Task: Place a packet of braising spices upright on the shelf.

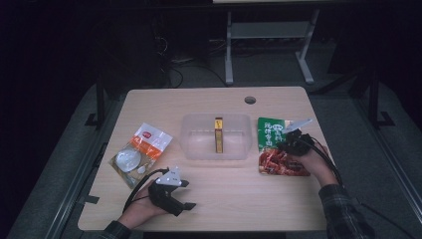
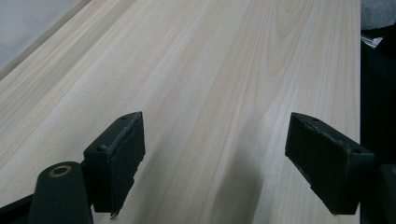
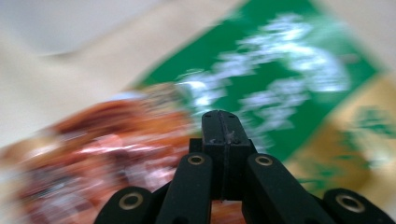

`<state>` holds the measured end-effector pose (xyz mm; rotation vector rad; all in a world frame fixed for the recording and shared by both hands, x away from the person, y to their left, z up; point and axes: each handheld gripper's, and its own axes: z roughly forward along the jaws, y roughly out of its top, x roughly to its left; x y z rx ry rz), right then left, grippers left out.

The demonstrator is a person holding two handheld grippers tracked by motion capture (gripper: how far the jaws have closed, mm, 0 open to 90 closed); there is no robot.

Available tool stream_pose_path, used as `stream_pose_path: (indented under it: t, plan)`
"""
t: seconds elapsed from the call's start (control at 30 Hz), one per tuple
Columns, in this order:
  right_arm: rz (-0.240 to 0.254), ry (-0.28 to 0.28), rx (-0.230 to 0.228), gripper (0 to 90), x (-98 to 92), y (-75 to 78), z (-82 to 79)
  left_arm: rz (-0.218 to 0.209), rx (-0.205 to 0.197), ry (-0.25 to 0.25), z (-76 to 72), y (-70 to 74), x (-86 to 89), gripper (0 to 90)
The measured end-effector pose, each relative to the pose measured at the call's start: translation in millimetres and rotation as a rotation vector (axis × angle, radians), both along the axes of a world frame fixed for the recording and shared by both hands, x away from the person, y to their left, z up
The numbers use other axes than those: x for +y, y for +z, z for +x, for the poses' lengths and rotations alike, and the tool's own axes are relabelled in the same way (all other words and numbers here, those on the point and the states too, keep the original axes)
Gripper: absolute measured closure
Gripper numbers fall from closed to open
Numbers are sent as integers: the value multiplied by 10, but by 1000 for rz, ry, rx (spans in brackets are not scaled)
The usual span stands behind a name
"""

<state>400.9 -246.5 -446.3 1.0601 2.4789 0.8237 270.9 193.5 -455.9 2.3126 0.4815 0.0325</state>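
The pale wooden surface (image 1: 224, 199) carries a clear plastic tub (image 1: 191, 139) at its middle. To the right lies a green-and-red printed food packet (image 1: 271, 134); over it the right gripper (image 3: 221, 123) hovers, jaws pressed together, empty. The left gripper (image 2: 215, 154) rests near the front edge, jaws wide apart.

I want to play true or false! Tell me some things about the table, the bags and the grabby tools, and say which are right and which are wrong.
1. The right gripper has its jaws shut, with nothing between them. True.
2. The left gripper holds the bag with the white disc. False: its jaws stand open over bare table.
3. The clear tub is empty. False: a slim yellow box stands in it.
4. The green and red bag lies to the right of the tub. True.
5. The orange and white bag lies to the left of the tub. True.
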Motion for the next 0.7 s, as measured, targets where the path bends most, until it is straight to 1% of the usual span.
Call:
stream_pose_path:
  t: [0.03, 0.07, 0.1, 0.13, 0.17, 0.2, 0.23, 0.27, 0.3, 0.37, 0.4, 0.47, 0.5, 0.53, 0.57, 0.6, 0.63, 0.67, 0.7]
  plan:
    - [13, -28, -19, 900, -36, -6, 75, 0, 1, 0, 0, 1, 0, 195]
    - [53, -60, -38, 900, -78, -6, 134, 0, 0, -1, 0, 1, 0, 195]
    - [60, -85, -36, 900, -114, -18, 201, 1, 1, -1, 0, 2, 1, 195]
    - [37, -102, -53, 900, -129, -34, 255, 0, 3, 0, -2, 1, 2, 195]
    - [50, -112, -60, 900, -147, -49, 303, -4, 4, 1, -1, -3, 2, 195]
    - [77, -121, -68, 900, -158, -59, 340, -4, 5, 1, 0, -5, 3, 195]
    - [84, -125, -82, 900, -158, -73, 374, -4, 5, 1, 1, -5, 4, 195]
    - [84, -125, -82, 900, -158, -73, 374, -4, 5, 1, 1, -5, 4, 196]
    - [102, -133, -89, 900, -156, -110, 425, 5, 1, -4, 9, 4, 16, 196]
    - [107, -141, -87, 900, -150, -133, 441, 3, -1, -4, 9, 4, 19, 196]
    - [96, -147, -85, 900, -151, -159, 455, 2, -3, -4, 9, 4, 21, 196]
    - [89, -153, -78, 900, -163, -215, 476, 2, -2, -1, 7, 3, 25, 197]
    - [110, -161, -61, 900, -183, -242, 477, 1, 5, 2, 6, -4, 23, 197]
    - [105, -158, -54, 900, -186, -256, 476, 1, 7, 2, 6, -6, 21, 197]
    - [110, -162, -45, 900, -193, -267, 471, 0, 7, 1, 6, -7, 19, 197]
    - [128, -161, -39, 900, -207, -271, 461, -2, 8, 2, 5, -9, 15, 197]
    - [128, -161, -39, 900, -207, -271, 461, -2, 8, 2, 5, -9, 15, 197]
    - [158, -160, -32, 900, -238, -284, 435, 6, 4, -4, 8, -10, 16, 197]
    - [167, -156, -31, 900, -250, -288, 421, -1, 8, 2, 3, -15, 10, 197]
